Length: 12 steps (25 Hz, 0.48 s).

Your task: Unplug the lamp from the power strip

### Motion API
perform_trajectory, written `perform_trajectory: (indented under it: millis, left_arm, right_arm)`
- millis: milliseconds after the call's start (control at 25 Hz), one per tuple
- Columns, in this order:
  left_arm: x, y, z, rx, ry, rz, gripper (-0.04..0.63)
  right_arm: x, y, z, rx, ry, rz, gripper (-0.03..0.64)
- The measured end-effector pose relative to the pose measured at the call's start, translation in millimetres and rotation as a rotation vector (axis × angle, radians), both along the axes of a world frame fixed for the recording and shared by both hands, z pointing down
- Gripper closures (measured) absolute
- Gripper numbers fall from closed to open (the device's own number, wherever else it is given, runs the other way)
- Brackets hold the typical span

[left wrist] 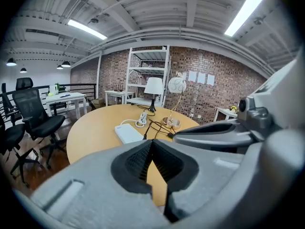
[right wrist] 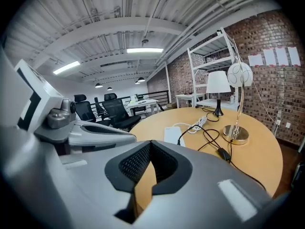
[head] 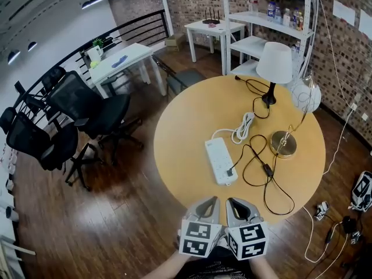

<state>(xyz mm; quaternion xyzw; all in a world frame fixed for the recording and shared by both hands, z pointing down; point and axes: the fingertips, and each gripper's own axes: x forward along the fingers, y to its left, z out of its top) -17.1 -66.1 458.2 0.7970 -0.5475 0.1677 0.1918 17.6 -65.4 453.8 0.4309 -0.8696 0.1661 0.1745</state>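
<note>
A white power strip [head: 221,160] lies in the middle of the round wooden table [head: 186,127], with a black plug [head: 231,171] in its near end. The plug's black cord, with an inline switch [head: 268,170], runs toward a gold-base lamp [head: 283,144] with a globe shade. A second lamp [head: 274,63], with a white shade, stands farther back. My left gripper [head: 208,202] and right gripper [head: 236,203] hover side by side off the table's near edge, both shut and holding nothing. The strip [left wrist: 128,133] shows in the left gripper view, and the strip [right wrist: 173,135] and gold lamp [right wrist: 237,134] in the right gripper view.
A coiled white cord [head: 244,127] lies behind the strip. Black office chairs [head: 87,106] and a white desk [head: 122,60] stand to the left. A white shelf unit [head: 273,22] stands against the brick wall. Cables and small gear [head: 325,214] lie on the floor at the right.
</note>
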Motion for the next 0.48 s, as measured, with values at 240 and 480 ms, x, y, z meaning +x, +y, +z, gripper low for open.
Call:
perform_trajectory:
  millis: [240, 480]
  left_arm:
    - [5.8, -40.2, 12.7, -0.034, 0.000, -0.003, 0.592]
    - [3.6, -64.6, 36.3, -0.105, -0.039, 0.039, 0.592]
  right_arm:
    - [7.2, -37.1, 12.1, -0.020, 0.022, -0.031, 0.615]
    - [6.5, -64.1, 29.5, -0.045, 0.044, -0.051, 0.615]
